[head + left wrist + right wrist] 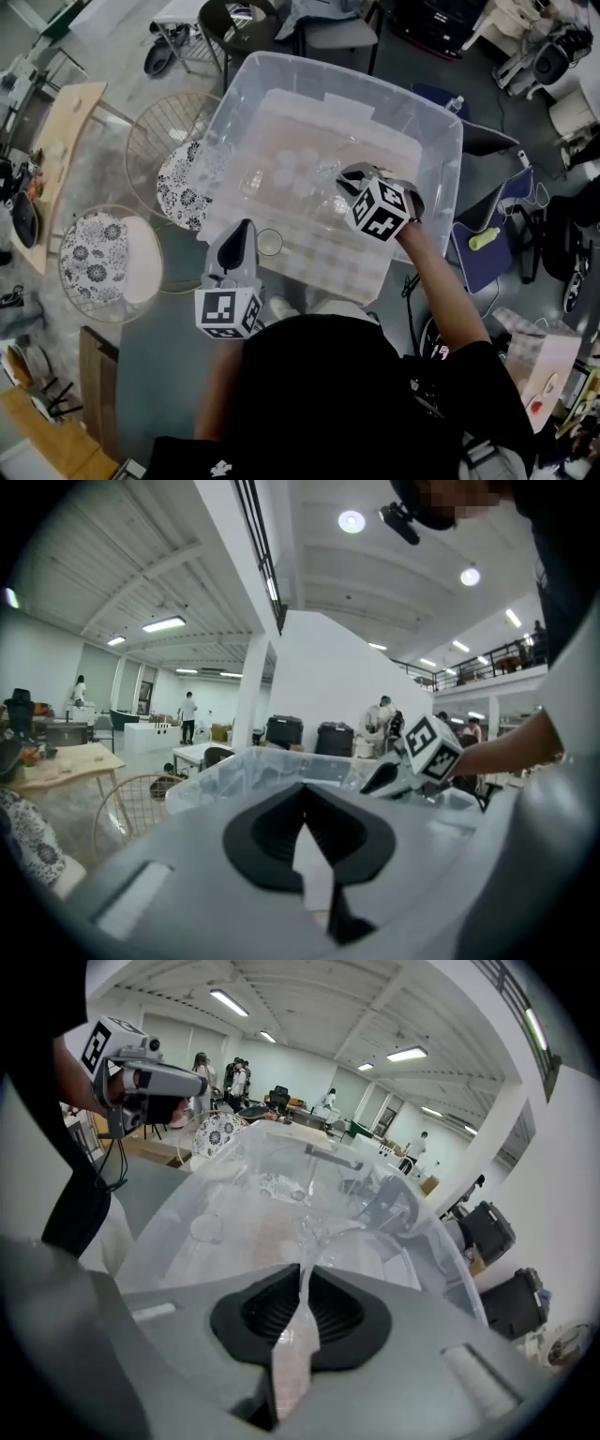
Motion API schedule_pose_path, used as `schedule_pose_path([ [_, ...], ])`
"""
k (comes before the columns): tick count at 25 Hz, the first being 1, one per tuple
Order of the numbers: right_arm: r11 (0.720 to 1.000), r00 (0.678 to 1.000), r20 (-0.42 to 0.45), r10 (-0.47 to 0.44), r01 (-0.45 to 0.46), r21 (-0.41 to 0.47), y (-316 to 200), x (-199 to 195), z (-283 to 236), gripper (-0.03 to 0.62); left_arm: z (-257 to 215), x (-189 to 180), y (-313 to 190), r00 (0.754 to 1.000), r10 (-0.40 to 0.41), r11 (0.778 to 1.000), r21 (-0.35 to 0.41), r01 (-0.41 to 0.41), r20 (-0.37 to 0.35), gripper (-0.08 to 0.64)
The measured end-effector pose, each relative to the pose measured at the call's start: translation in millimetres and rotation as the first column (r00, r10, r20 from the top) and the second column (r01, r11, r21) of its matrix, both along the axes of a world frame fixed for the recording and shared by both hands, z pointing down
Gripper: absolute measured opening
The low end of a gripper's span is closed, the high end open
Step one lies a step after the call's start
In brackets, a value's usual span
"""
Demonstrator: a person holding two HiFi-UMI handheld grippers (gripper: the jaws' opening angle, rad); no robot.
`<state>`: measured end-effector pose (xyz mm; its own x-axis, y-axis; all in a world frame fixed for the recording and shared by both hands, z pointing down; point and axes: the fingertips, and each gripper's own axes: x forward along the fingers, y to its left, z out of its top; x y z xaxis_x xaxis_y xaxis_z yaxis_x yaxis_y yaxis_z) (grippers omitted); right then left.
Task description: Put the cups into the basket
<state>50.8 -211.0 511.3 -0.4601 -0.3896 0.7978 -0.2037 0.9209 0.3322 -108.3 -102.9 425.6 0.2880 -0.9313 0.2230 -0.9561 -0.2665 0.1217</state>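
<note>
- Clear cups on the floor of the clear rectangular plastic basket were hard to count from the head view, because their see-through walls merged with the pale bottom.
- One round clear cup sat apart from them by the near wall, just beside the tip of the left claw.
- Inside the basket, the right claw was pinched on the thin wall of a transparent cup. Only the cup's curved rim could be made out.
- The bare right forearm reached out over the near rim, with its claw pointing steeply down into the basket.
- The left claw had its jaws together with nothing between them. It was held nearly level at the basket's near left corner, and its hand was hidden under the marker cube.
</note>
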Motion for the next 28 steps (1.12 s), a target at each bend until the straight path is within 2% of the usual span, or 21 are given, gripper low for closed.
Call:
schedule_pose_path([
  [9,0.987,0.991,-0.129,-0.028,0.007,-0.161,-24,23,90,0.031,7,3,-11,0.999,-0.045,0.999,-0.026,0.045,0.018,0.003],
  [17,0.974,0.981,-0.192,-0.040,-0.004,-0.227,-34,31,145,0.031,9,0,-16,0.996,-0.079,0.996,-0.039,0.080,0.031,0.003],
  [28,0.954,0.951,-0.280,-0.132,0.045,-0.296,-21,36,202,0.031,8,-7,-14,0.991,-0.122,0.991,-0.055,0.125,0.063,0.003],
])
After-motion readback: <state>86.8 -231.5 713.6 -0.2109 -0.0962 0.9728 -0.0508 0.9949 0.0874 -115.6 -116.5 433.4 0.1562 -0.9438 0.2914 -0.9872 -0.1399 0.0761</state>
